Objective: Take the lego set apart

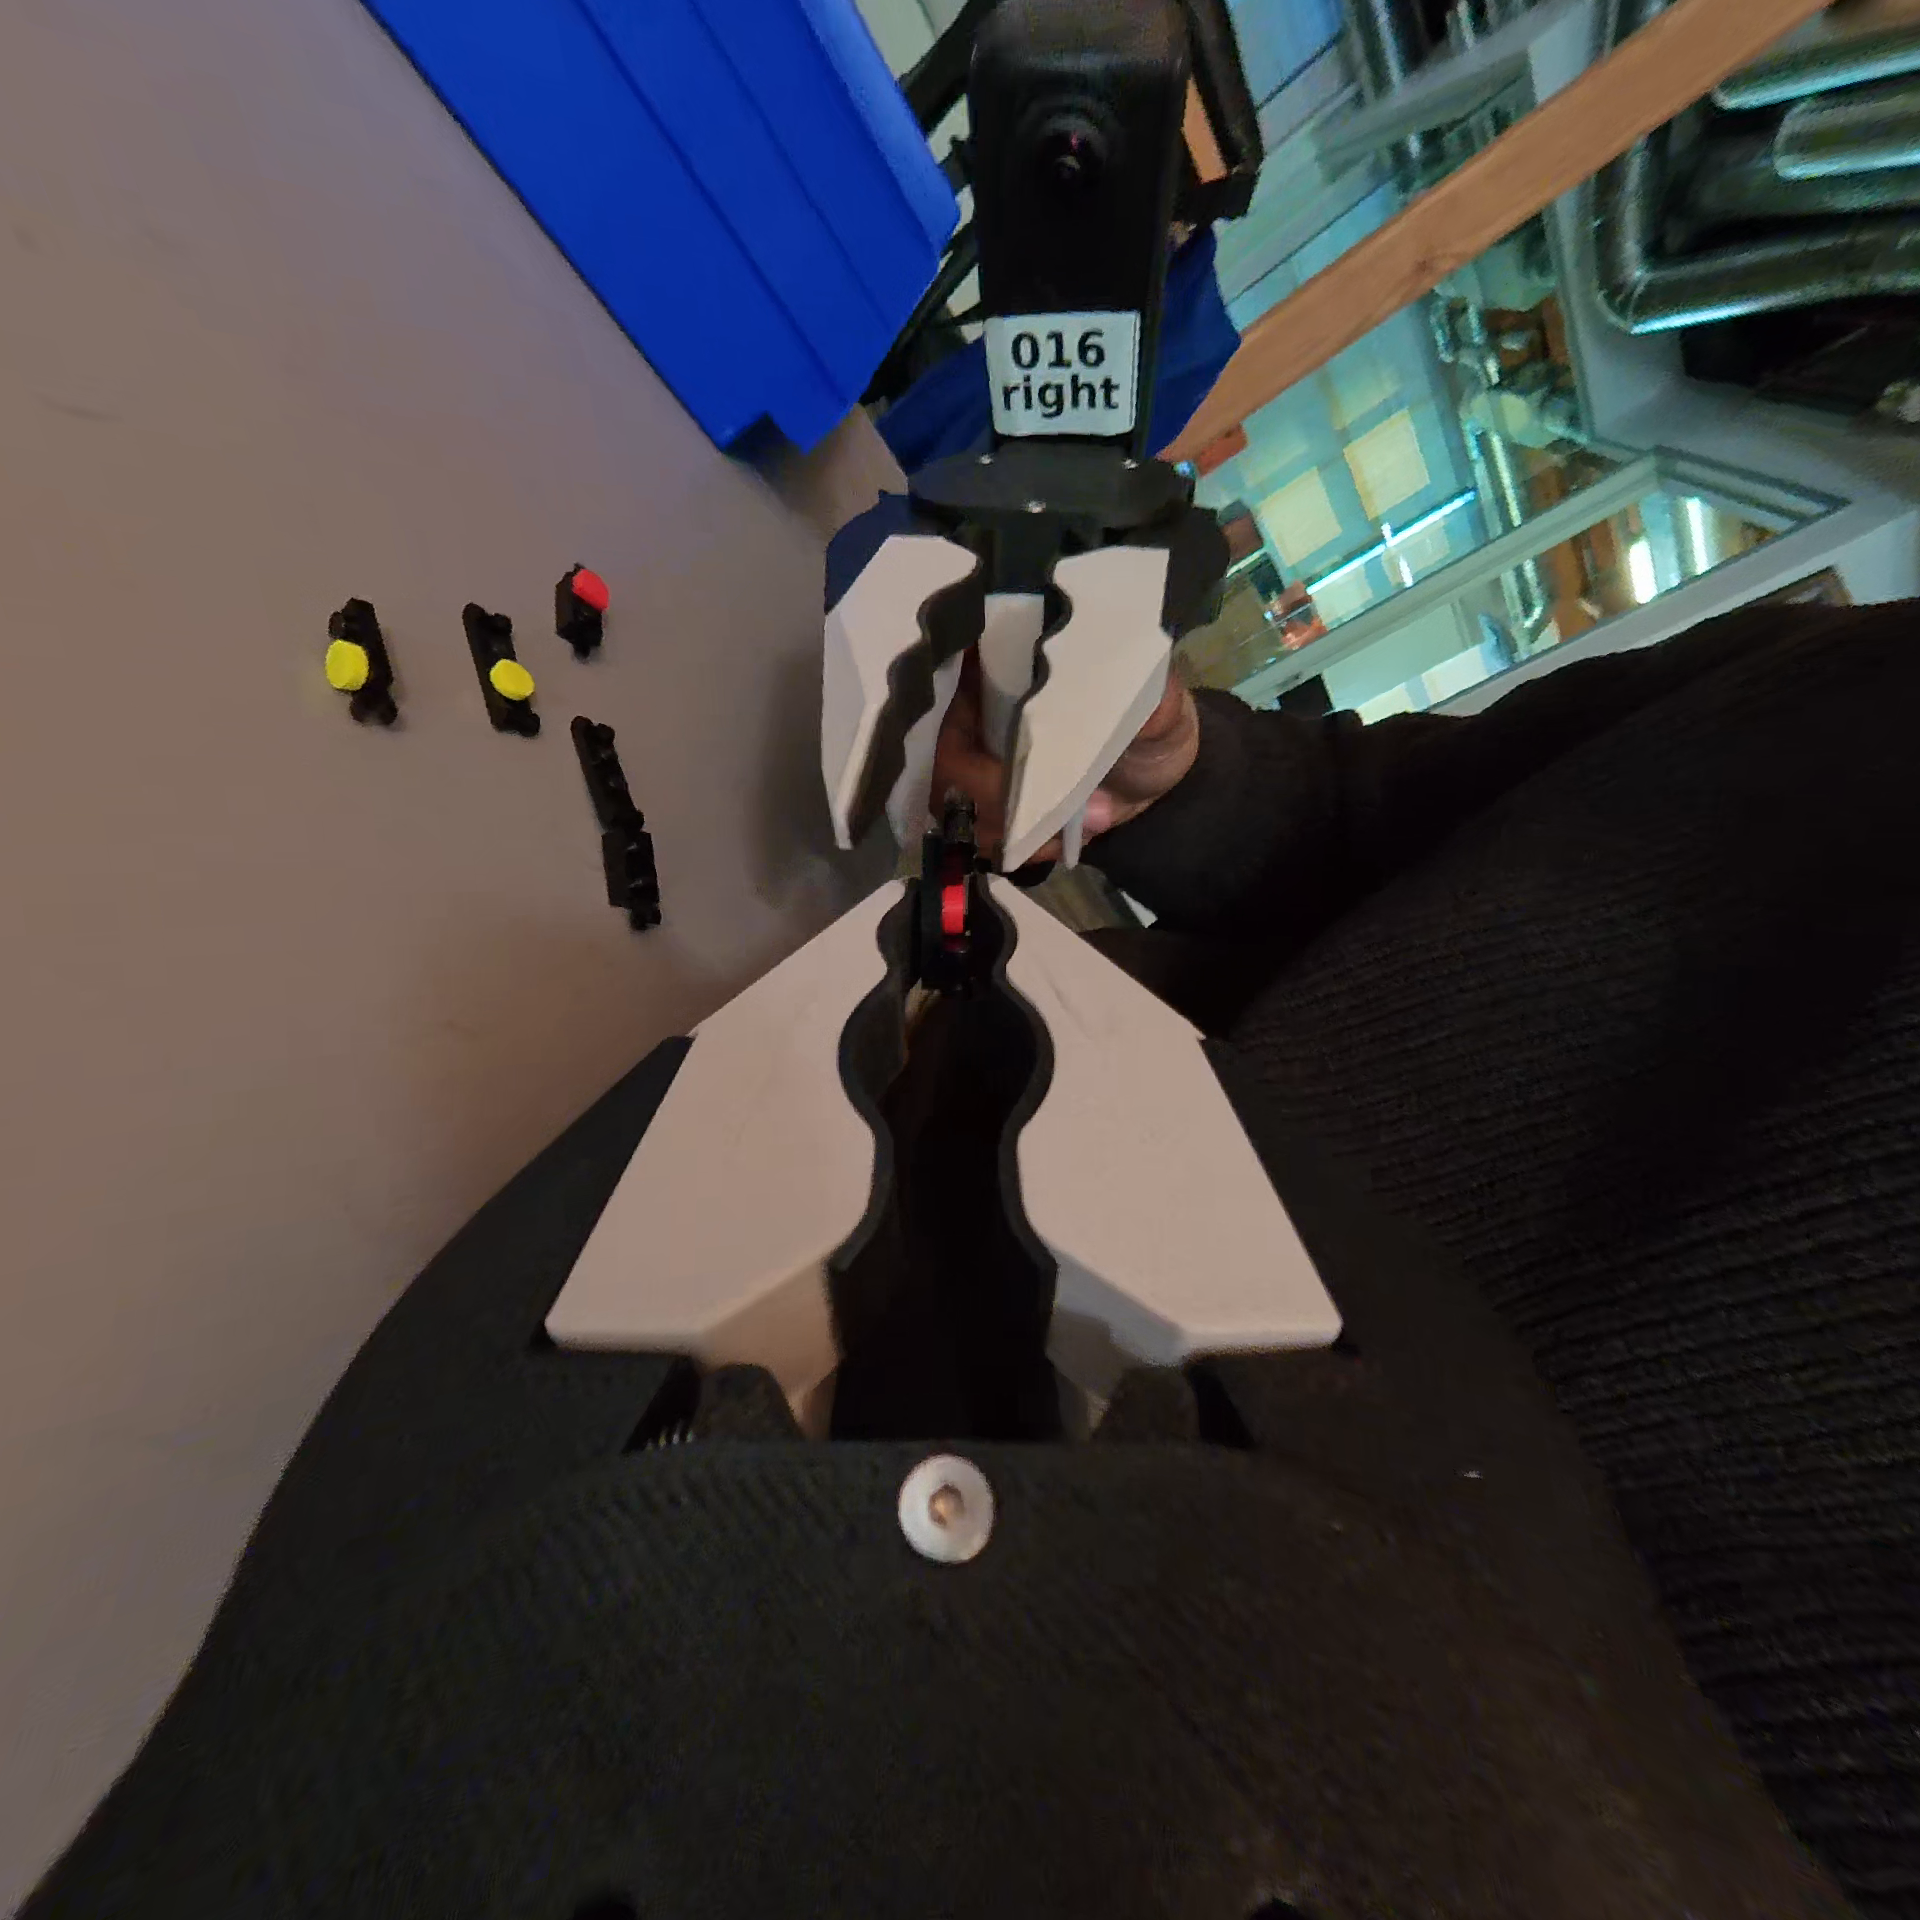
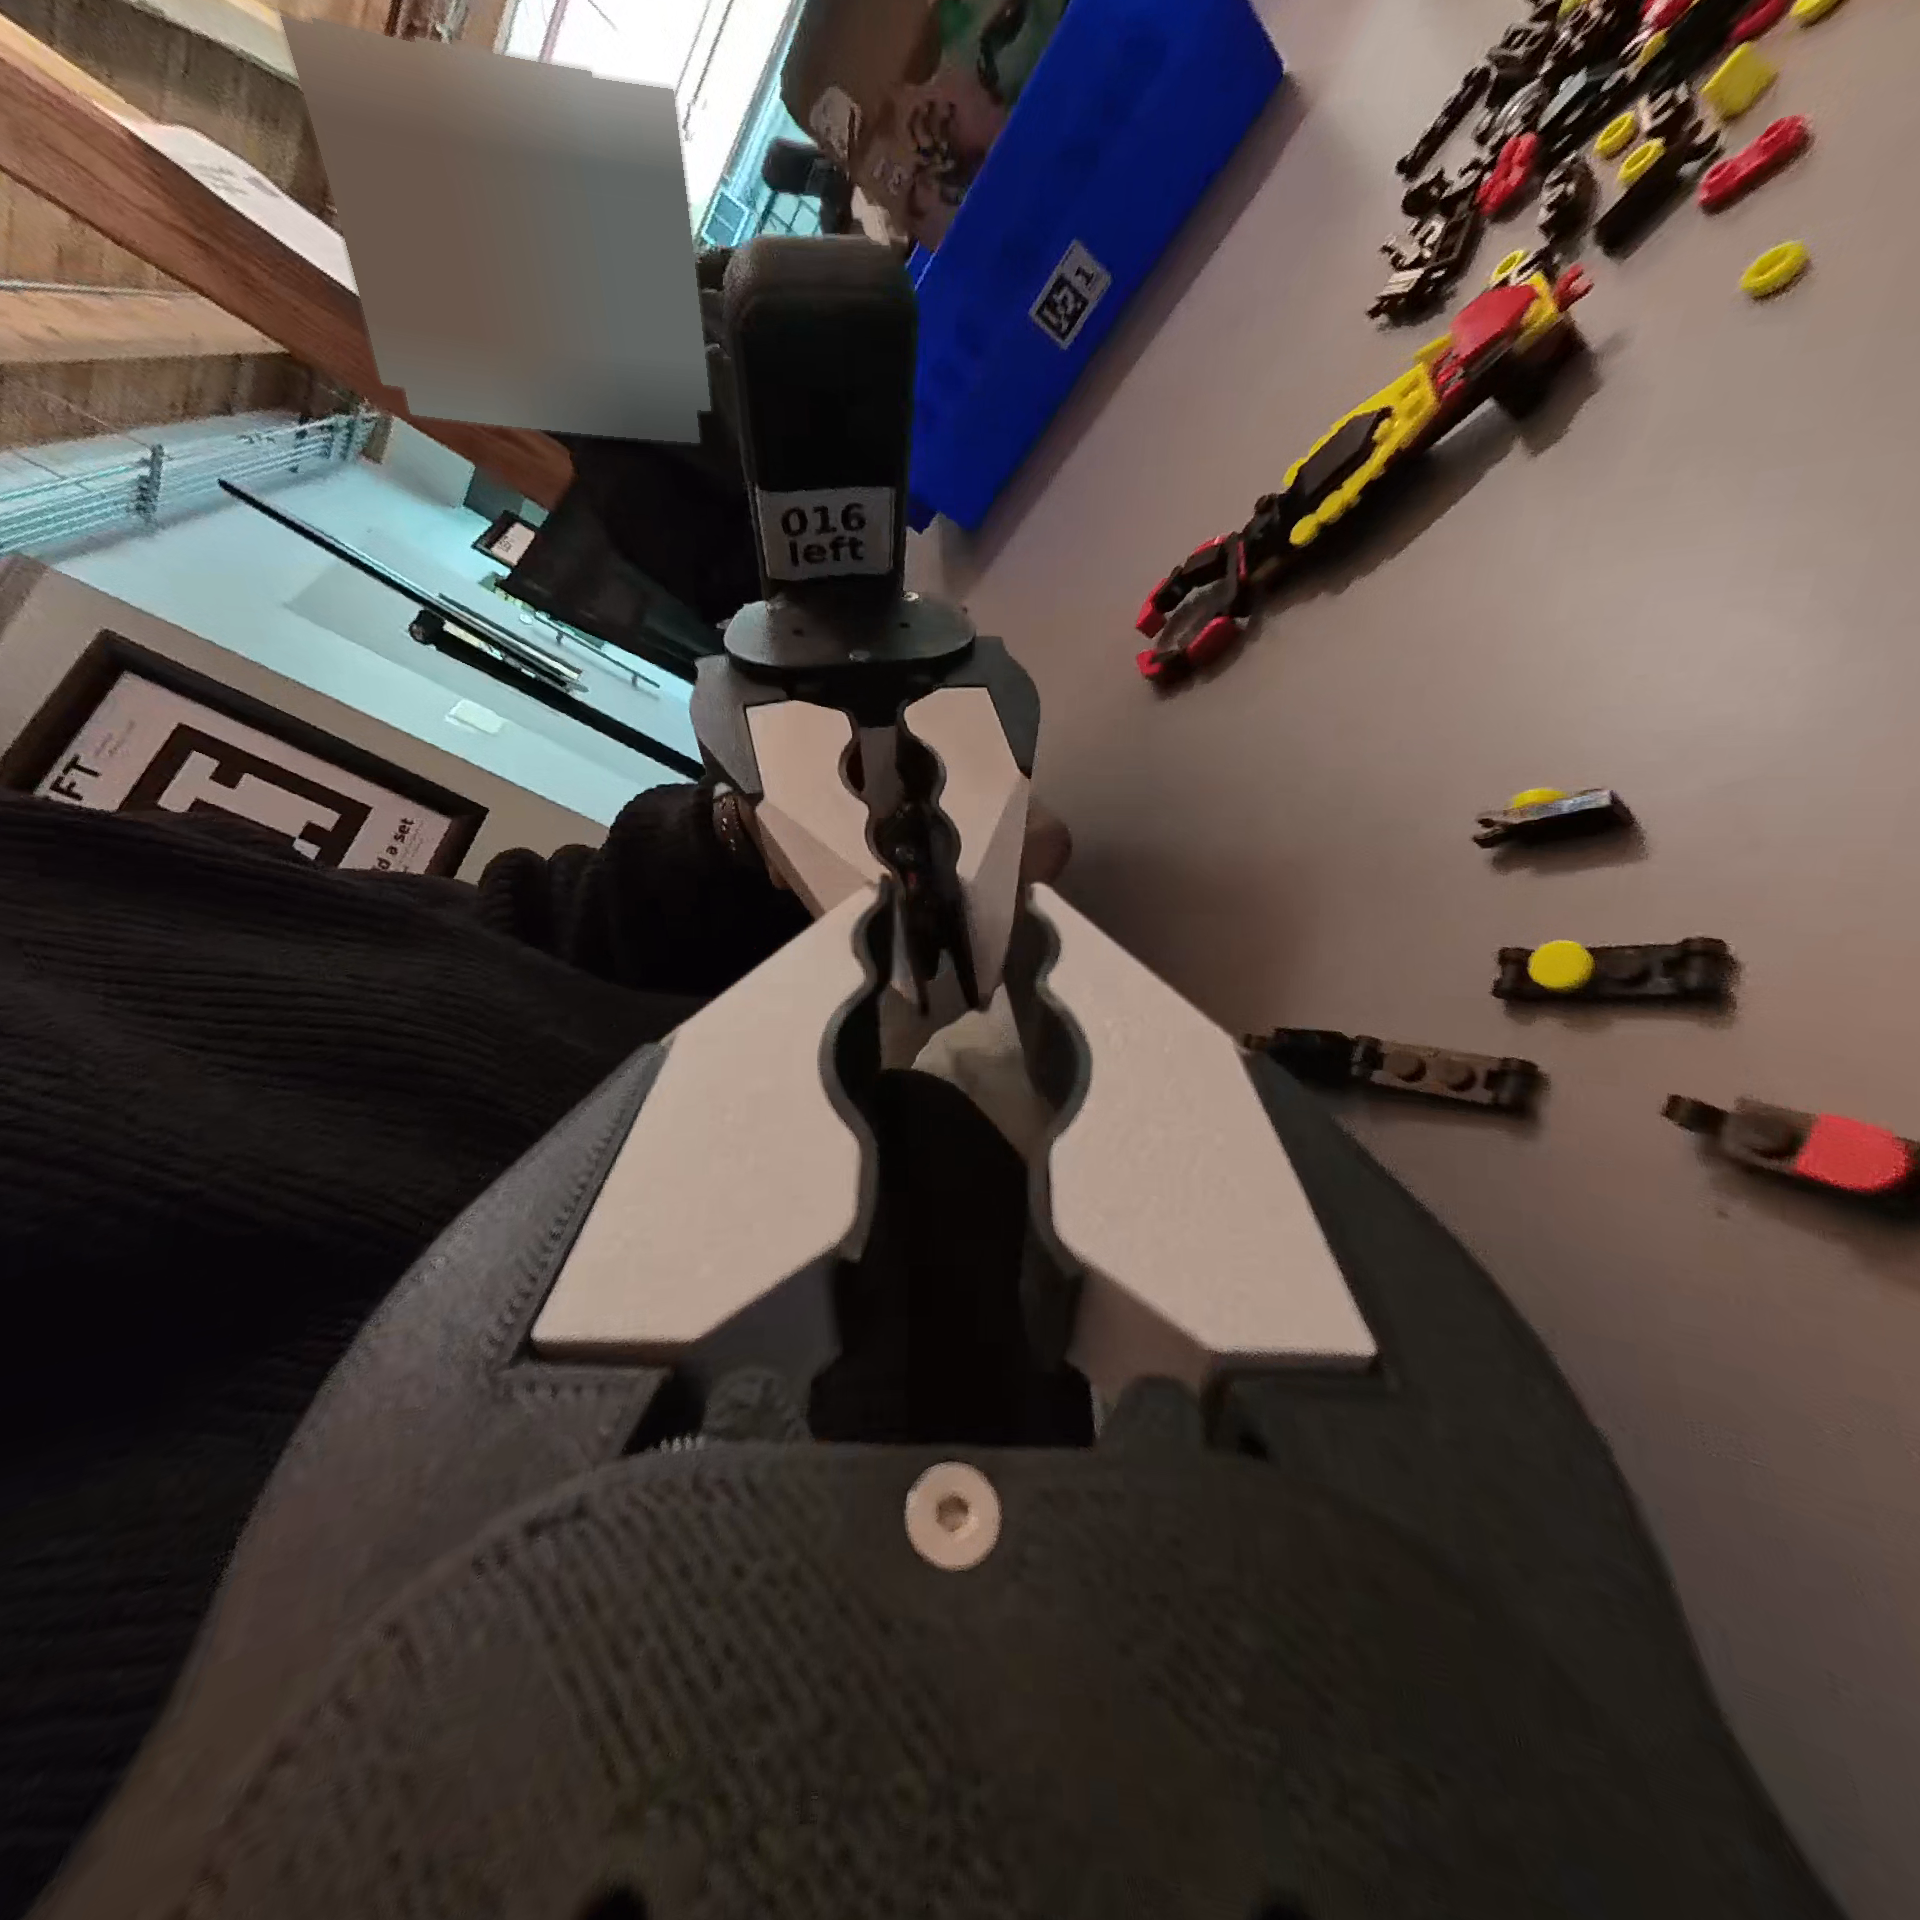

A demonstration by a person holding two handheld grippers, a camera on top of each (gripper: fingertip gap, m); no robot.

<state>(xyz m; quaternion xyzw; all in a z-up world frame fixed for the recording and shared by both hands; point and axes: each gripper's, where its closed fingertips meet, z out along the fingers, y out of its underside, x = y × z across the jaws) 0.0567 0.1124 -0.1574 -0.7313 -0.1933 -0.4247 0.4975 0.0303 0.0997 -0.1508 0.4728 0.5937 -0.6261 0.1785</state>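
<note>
My left gripper (image 1: 953,891) is shut on a small black lego piece with a red round stud (image 1: 952,906), held in the air off the table's edge. My right gripper (image 1: 935,850) faces it tip to tip. Its jaws stand apart on either side of the piece's far end, not clearly touching it. In the right wrist view my right gripper (image 2: 956,902) straddles the left gripper's fingertips (image 2: 982,935) and the black piece (image 2: 923,920). A larger yellow, red and black lego build (image 2: 1351,457) lies on the grey table (image 2: 1299,810).
Loose black plates lie on the table: two with yellow studs (image 1: 353,665) (image 1: 504,677), one with a red stud (image 1: 582,603), one long and bare (image 1: 618,821). A pile of loose pieces (image 2: 1610,135) sits beyond the build. A blue bin (image 2: 1091,260) stands at the table's far side. Both grippers' tips are close together, under 4 cm apart.
</note>
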